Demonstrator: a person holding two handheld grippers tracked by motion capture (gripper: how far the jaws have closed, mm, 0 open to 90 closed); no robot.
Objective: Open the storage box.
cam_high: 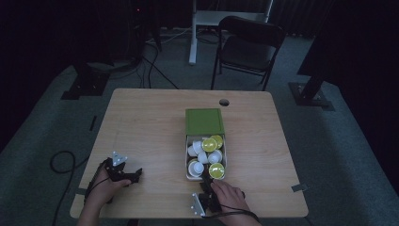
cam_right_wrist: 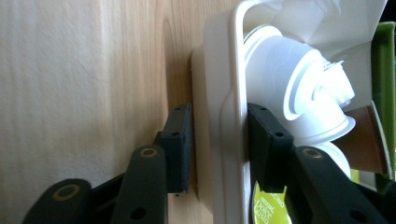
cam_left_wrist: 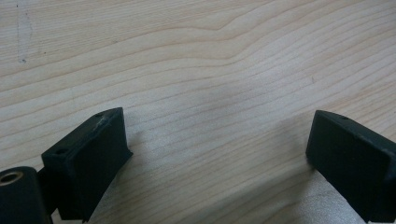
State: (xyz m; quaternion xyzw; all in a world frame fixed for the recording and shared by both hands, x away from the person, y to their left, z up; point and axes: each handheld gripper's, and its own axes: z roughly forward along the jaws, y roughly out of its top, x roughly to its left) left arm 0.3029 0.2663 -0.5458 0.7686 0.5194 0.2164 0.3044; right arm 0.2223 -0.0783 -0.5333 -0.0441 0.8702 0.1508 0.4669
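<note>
The right gripper [cam_right_wrist: 215, 149], at the bottom of the high view, has its fingers [cam_right_wrist: 180, 144] astride the near wall of the white tray [cam_right_wrist: 219, 65], one outside against the wall and one inside among the capsules [cam_right_wrist: 299, 79]. The gap has just loosened, so I cannot tell whether the pads are pressing the wall or merely flanking it. That is the risk: a thin wall held slackly could slip free if the tray is pulled, and the light tray might tip or skid on the worktop [cam_high: 141, 122], spilling capsules. The inner finger also crowds a white capsule lying on its side and a green-lidded one [cam_right_wrist: 268, 205] below it; a squeeze could pinch or dislodge them.

Further up in the high view, the tray sits lower centre right, its far end tucked into the green sleeve [cam_high: 203, 121].

At lower left, the left gripper [cam_left_wrist: 217, 154] rests on bare wood, fingers wide apart and empty, well away from the tray.
</note>
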